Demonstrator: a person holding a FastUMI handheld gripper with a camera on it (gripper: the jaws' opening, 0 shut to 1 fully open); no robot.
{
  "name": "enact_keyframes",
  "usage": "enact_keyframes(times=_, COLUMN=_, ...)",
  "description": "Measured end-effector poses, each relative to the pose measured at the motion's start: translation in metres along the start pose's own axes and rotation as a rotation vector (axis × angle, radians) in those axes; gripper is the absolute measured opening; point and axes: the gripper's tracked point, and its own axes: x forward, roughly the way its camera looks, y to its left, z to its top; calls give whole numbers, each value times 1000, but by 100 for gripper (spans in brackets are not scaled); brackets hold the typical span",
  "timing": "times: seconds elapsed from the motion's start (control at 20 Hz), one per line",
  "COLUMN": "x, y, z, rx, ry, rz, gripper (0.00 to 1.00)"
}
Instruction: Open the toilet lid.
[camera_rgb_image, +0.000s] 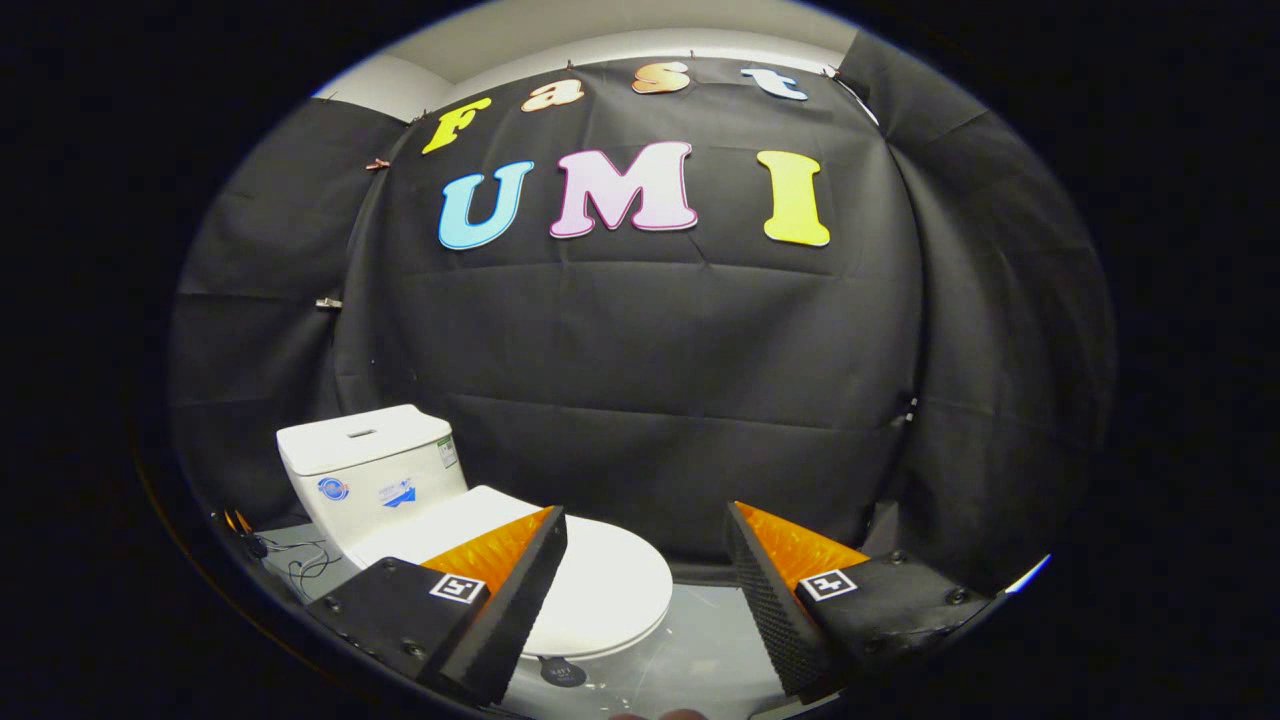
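The hand-held gripper (645, 560) is held with its two fingers spread well apart, nothing gripped between them. A white toilet (440, 520) is seen ahead, toward ten o'clock from the gap between the fingers. Its lid (605, 590) is lying closed and flat, partly hidden behind the left finger and extending into the gap. The cistern (365, 470) is placed beyond the lid at about ten o'clock, with stickers on its front. Loose cables (300, 565) are seen on the grey floor (690, 650) at nine o'clock of the toilet.
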Motion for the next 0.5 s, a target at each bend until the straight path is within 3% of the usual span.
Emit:
enact_keyframes(times=0.2, x=4, y=11, z=-54, rx=109, ry=175, rz=41, gripper=99)
enact_keyframes(times=0.4, x=10, y=11, z=-73, rx=159, ry=238, rz=47, gripper=99)
enact_keyframes(times=0.5, x=10, y=9, z=-95, rx=259, ry=294, rz=55, gripper=99)
